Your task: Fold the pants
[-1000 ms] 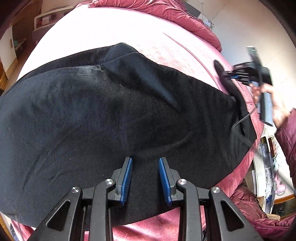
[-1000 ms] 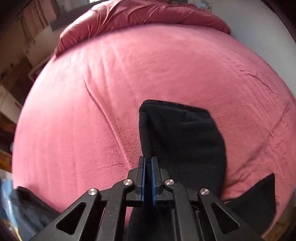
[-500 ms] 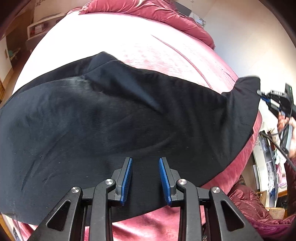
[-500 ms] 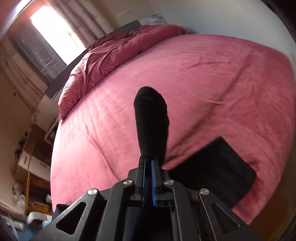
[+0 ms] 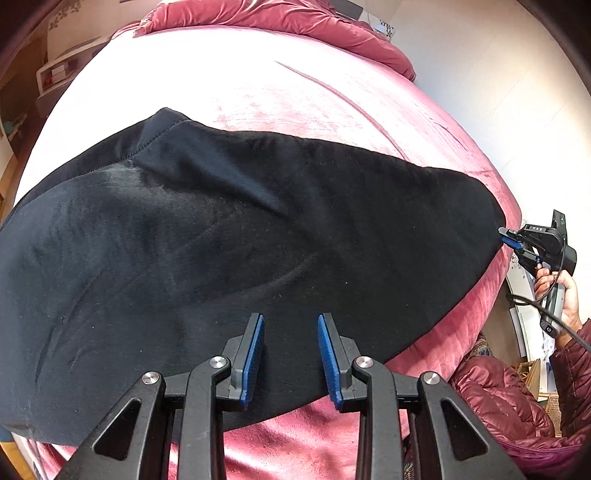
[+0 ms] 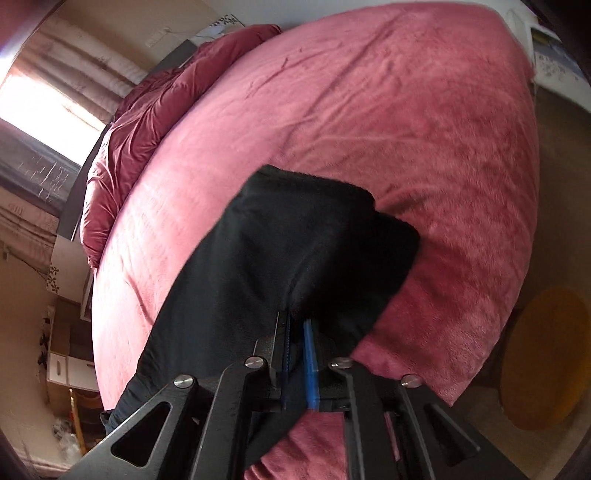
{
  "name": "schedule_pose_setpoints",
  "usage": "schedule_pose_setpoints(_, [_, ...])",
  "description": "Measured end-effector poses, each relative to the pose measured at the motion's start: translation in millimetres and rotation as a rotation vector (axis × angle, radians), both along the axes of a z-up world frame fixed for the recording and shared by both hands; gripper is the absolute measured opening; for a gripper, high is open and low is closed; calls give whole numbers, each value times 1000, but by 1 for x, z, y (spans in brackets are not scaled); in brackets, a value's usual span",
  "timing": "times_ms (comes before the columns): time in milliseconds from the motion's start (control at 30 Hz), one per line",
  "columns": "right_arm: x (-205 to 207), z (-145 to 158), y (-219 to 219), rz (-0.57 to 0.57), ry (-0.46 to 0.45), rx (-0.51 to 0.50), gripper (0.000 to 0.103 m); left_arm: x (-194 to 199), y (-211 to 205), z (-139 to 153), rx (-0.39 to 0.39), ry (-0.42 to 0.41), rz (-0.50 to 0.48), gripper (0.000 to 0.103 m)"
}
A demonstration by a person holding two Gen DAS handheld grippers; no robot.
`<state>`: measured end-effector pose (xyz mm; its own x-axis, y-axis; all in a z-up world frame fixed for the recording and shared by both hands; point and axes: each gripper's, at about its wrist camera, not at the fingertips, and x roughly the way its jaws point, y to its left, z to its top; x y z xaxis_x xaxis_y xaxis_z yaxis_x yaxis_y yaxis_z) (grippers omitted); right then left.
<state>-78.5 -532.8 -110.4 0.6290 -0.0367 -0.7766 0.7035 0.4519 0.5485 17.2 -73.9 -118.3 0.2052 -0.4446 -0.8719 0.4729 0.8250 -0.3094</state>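
Observation:
Black fleece pants (image 5: 236,258) lie spread across a pink bed (image 5: 258,92). My left gripper (image 5: 290,354) is open and empty, its blue pads just above the pants' near edge. My right gripper (image 5: 508,240) shows at the far right in the left wrist view, at the leg end by the bed's edge. In the right wrist view my right gripper (image 6: 297,354) is shut on the pants (image 6: 295,240), with black fabric pinched between the pads; the leg hem lies over the bed's corner.
A crumpled maroon duvet (image 5: 295,22) lies at the head of the bed. The bed's right edge (image 5: 480,314) drops off beside my right hand. White shelves (image 5: 55,70) stand at the far left. A yellow rug (image 6: 543,369) lies on the floor.
My right gripper pulled the leg end out and down to the bed's right edge, unfolding the leg flat. The left gripper has stayed open over the near edge.

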Motion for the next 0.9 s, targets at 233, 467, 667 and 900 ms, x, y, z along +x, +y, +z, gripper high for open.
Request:
schedule_pose_setpoints(233, [2, 5, -26, -87, -39, 28, 53, 4, -14, -4, 18, 4, -4, 30])
schedule_pose_setpoints(467, [11, 23, -40, -83, 17, -35, 9, 2, -20, -2, 19, -5, -14, 30])
schedule_pose_setpoints(667, [-13, 36, -42, -66, 37, -77, 8, 2, -20, 0, -15, 5, -27, 30])
schedule_pose_setpoints(900, [-17, -1, -43, -95, 130, -28, 8, 3, -21, -5, -10, 19, -37, 30])
